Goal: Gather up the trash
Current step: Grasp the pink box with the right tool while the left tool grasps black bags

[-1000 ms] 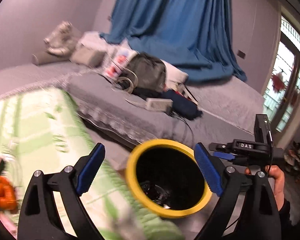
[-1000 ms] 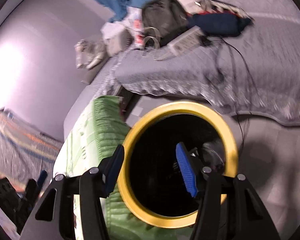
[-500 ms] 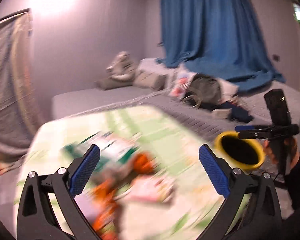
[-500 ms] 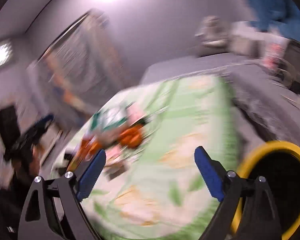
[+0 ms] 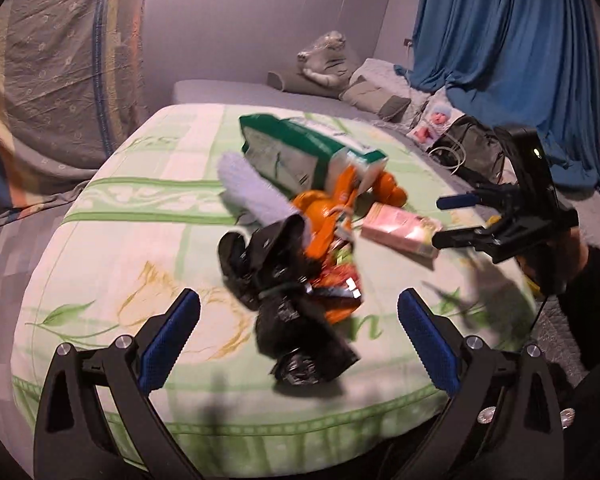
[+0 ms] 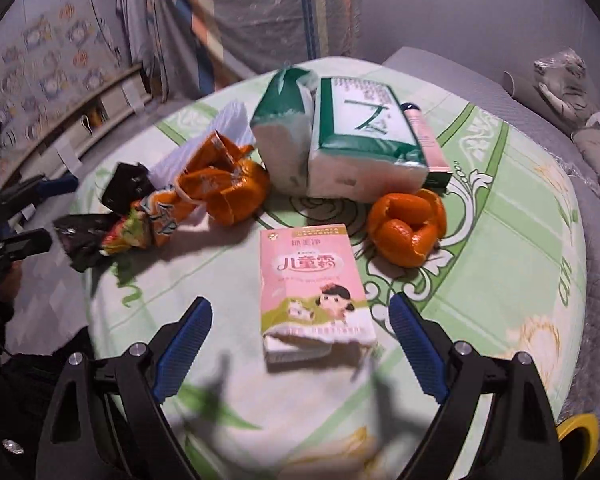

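Note:
Trash lies in a heap on a round table with a green floral cloth [image 5: 112, 272]. A crumpled black plastic bag [image 5: 288, 300] lies right in front of my open, empty left gripper [image 5: 298, 344]. Behind it are orange peels [image 5: 320, 216], snack wrappers and a green tissue pack [image 5: 300, 148]. A pink carton [image 6: 312, 288] lies flat just ahead of my open, empty right gripper [image 6: 300, 344]. An orange peel [image 6: 408, 224] sits to its right; wrappers [image 6: 140, 224] and another peel [image 6: 228, 188] to its left. The tissue pack [image 6: 356, 144] is behind.
The yellow rim of the bin [image 6: 578, 428] shows at the lower right of the right wrist view, below the table edge. A grey bed [image 5: 260, 92] with pillows and a bag stands behind the table, with a blue curtain [image 5: 512, 40] beyond.
Both grippers swung away from the yellow bin to the table. They now face the trash heap, both still open.

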`<action>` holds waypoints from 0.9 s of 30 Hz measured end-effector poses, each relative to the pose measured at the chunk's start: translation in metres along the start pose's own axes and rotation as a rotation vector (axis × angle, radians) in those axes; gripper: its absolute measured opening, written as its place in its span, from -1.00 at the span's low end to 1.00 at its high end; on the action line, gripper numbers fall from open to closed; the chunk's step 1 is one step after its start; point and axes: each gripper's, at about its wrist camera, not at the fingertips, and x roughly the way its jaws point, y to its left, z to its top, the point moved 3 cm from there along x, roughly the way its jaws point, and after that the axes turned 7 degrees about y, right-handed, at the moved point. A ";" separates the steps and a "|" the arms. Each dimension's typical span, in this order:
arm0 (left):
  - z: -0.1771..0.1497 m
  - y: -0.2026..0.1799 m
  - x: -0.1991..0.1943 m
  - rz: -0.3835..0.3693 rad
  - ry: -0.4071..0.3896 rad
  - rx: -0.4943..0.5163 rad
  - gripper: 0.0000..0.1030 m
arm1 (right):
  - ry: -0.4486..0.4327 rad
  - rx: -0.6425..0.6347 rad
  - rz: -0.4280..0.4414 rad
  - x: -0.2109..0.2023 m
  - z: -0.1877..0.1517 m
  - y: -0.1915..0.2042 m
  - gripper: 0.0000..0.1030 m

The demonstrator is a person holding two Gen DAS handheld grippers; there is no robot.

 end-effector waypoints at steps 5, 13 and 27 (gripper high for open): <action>-0.008 0.002 0.008 -0.020 0.022 0.000 0.84 | 0.066 0.012 0.000 0.024 0.008 -0.002 0.68; -0.015 0.002 0.019 -0.027 0.057 0.004 0.84 | 0.129 0.040 0.003 0.049 0.012 -0.012 0.21; -0.018 -0.002 0.030 0.019 0.087 0.023 0.83 | 0.044 0.180 0.111 0.021 0.004 -0.027 0.04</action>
